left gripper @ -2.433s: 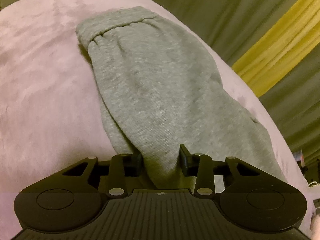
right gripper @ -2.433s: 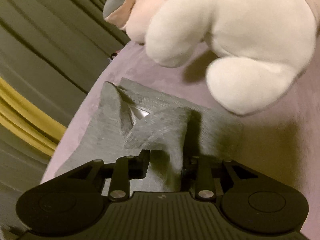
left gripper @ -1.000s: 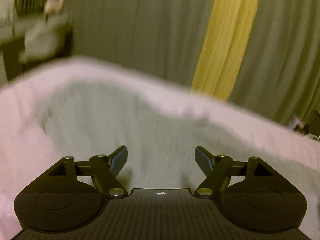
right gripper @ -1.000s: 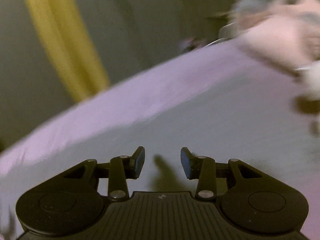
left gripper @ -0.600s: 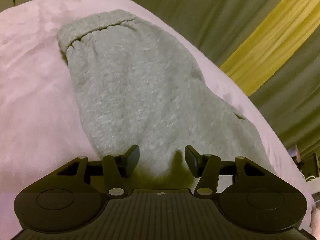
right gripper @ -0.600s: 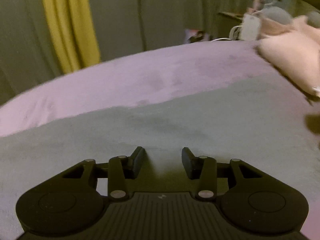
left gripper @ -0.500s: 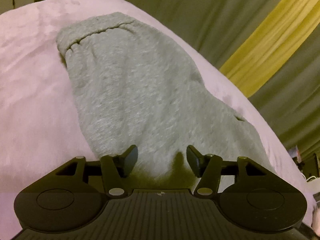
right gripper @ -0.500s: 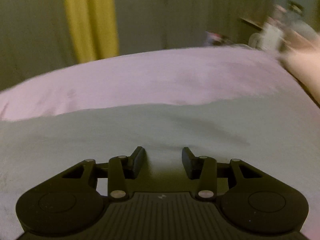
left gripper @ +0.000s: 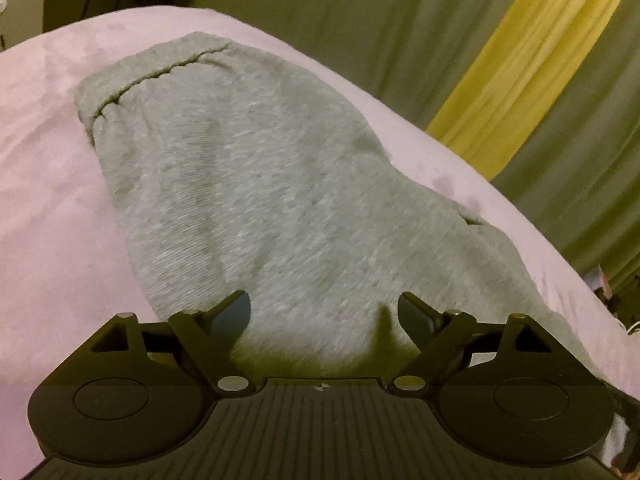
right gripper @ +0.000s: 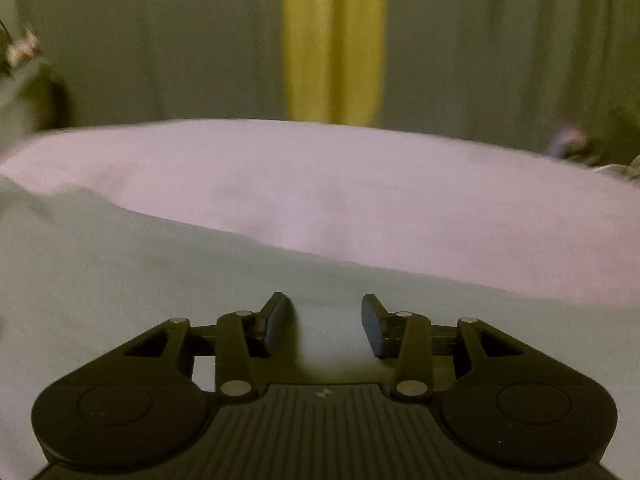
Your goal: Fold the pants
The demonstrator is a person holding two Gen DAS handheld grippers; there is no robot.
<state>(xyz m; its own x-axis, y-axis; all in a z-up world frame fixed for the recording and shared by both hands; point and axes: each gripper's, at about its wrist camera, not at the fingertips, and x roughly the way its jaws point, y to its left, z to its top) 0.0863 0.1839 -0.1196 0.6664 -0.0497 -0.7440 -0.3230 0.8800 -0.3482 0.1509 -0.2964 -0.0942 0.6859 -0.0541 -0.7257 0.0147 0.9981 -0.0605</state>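
The gray pants (left gripper: 280, 200) are soft and fuzzy, like sweatpants. They lie flat on the pink bed (left gripper: 48, 208), folded into one long strip. The stretchy waistband (left gripper: 160, 68) is bunched up at the far end, near the bed's far edge. One long side runs close to the edge of the bed by the curtain

both grippers (left gripper: 324, 314) (right gripper: 325, 326) agape, empty

Both wrist views close, angled down over grey pants (left gripper: 280, 200) on pink bedcover (right gripper: 360, 192), facing curtains (right gripper: 160, 40)
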